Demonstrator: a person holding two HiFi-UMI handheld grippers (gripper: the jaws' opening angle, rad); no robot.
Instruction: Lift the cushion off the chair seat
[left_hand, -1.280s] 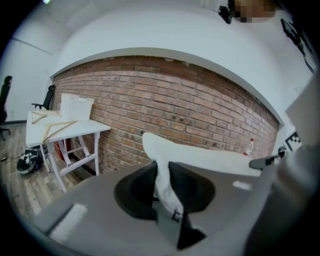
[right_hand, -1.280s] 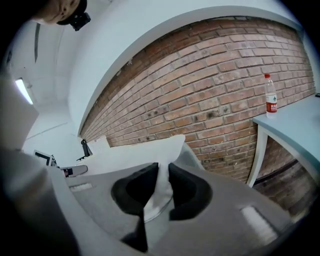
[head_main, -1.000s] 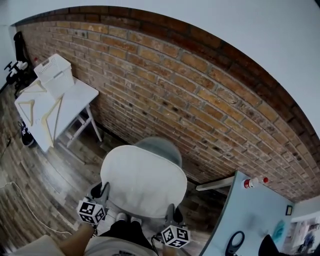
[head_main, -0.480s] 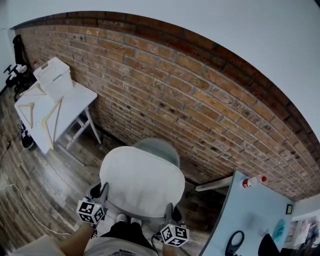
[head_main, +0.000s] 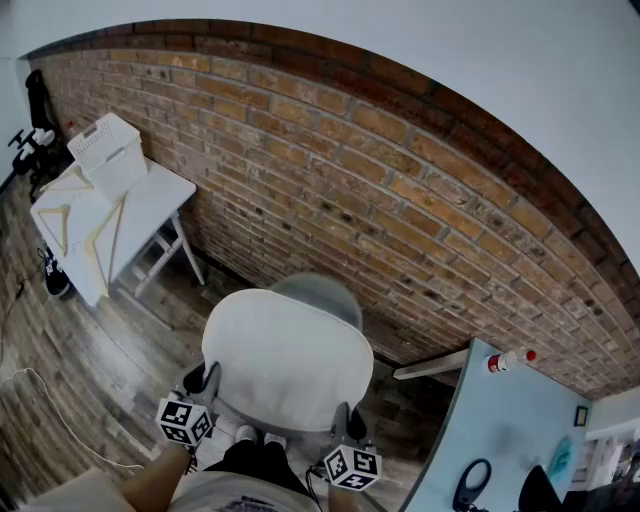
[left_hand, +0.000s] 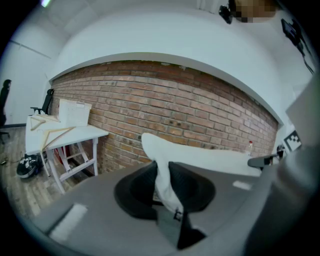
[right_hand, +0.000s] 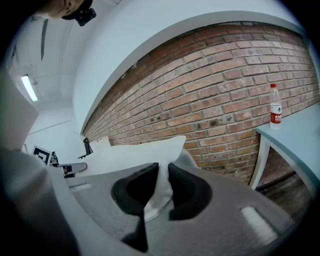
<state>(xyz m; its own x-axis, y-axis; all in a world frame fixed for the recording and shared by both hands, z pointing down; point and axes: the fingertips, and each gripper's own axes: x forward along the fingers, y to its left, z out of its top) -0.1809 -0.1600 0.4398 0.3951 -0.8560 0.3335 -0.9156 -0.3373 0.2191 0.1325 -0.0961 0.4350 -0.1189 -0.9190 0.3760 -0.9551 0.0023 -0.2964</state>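
A brick wall (head_main: 400, 200) fills the far side of what we see, with a wooden floor (head_main: 70, 350) below it. A white table (head_main: 150, 195) stands against the wall at the left and a pale blue table (head_main: 510, 430) at the right. Between them we hold the white cushion (head_main: 288, 355) spread over the chair (head_main: 318, 293), whose grey back shows just past the cushion's far edge; we cannot tell whether the cushion has cleared the seat. Our left gripper (head_main: 205, 380) has its jaws clamped on the cushion's near left corner, and our right gripper (head_main: 345, 425) pinches the near right corner. A white basket (head_main: 108, 150) and wooden hangers (head_main: 70, 225) lie on the white table. A small bottle (head_main: 510, 361) stands on the blue table.
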